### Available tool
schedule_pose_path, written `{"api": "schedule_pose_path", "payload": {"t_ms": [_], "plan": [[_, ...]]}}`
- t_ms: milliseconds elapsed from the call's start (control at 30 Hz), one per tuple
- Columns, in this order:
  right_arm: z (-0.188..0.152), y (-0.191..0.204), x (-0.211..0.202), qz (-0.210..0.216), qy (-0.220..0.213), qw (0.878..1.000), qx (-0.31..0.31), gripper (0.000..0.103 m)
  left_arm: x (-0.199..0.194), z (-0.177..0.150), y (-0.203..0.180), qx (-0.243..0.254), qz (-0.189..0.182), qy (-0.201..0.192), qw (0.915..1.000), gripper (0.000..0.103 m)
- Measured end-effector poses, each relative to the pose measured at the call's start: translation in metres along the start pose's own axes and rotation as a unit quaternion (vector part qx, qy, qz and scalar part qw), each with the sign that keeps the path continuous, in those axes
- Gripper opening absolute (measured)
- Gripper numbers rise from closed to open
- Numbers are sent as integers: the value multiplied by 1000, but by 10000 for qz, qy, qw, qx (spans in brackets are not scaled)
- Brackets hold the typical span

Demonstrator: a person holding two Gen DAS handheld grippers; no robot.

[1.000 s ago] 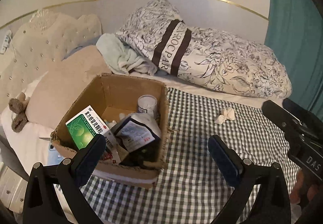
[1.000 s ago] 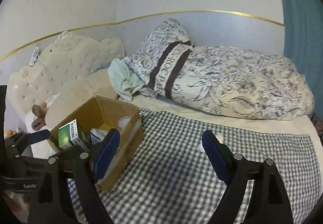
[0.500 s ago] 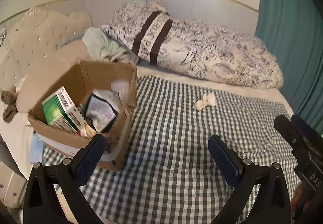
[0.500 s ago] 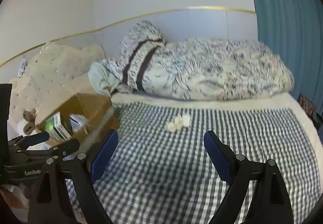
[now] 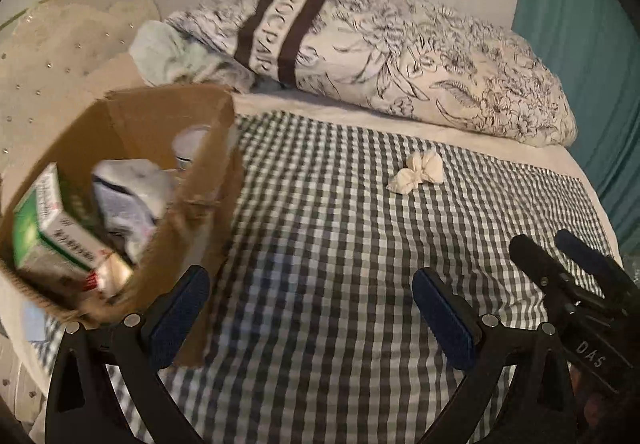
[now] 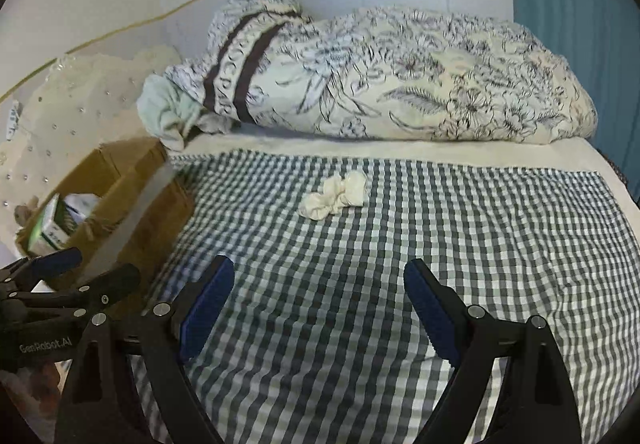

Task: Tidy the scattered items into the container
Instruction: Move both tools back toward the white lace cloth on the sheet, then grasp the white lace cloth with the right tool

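Cardboard box (image 5: 132,179), the container, sits at the left of the left wrist view on the bed's checked cloth (image 5: 328,284); in the right wrist view it lies at the left edge, mostly side-on. Only the left wrist view looks down into it: a green-and-white carton (image 5: 48,232) leans at lower left, a crumpled white-and-dark packet (image 5: 128,199) lies beside it, and a pale round tub (image 5: 192,141) stands at the back. Everything in the box is blurred. One scattered item, a knotted cream cloth (image 6: 334,195), rests alone on the checks, at centre in the right wrist view and upper right of centre in the left. Behind it a floral duvet roll (image 6: 400,83) spans the top of both frames. My left gripper (image 5: 316,312) has its jaws spread wide, holding nothing; the left pad overlaps the box's near corner, contact uncertain. My right gripper (image 6: 320,308) has its jaws equally wide and empty, above bare checks, the cloth well ahead of them.
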State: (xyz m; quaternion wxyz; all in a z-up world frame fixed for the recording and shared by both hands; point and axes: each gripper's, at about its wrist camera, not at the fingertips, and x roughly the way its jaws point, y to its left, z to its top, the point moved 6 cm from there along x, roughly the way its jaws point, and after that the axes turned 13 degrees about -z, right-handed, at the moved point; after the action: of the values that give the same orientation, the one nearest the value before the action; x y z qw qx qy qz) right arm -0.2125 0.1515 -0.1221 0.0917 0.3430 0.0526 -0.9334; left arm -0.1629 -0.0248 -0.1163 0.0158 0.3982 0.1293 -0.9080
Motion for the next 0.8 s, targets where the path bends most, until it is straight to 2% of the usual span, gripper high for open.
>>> {"api": "schedule_pose_path", "payload": {"t_ms": [200,333,567,800], "plan": [[-2,-2,45,-142,362,9992,40,87,48,6,-1,19,-187,299,9994,103],[3,-2,69,-201,456,9987,78,87,75,14,4,27,-116,341,9993,103],[19,-3,123,-170,642,9972,337,87,129,30,24,-273,47,412,9988,103],[33,14,172,-163,698,9968,350,87,169,40,50,-660,78,524,9964,103]]}}
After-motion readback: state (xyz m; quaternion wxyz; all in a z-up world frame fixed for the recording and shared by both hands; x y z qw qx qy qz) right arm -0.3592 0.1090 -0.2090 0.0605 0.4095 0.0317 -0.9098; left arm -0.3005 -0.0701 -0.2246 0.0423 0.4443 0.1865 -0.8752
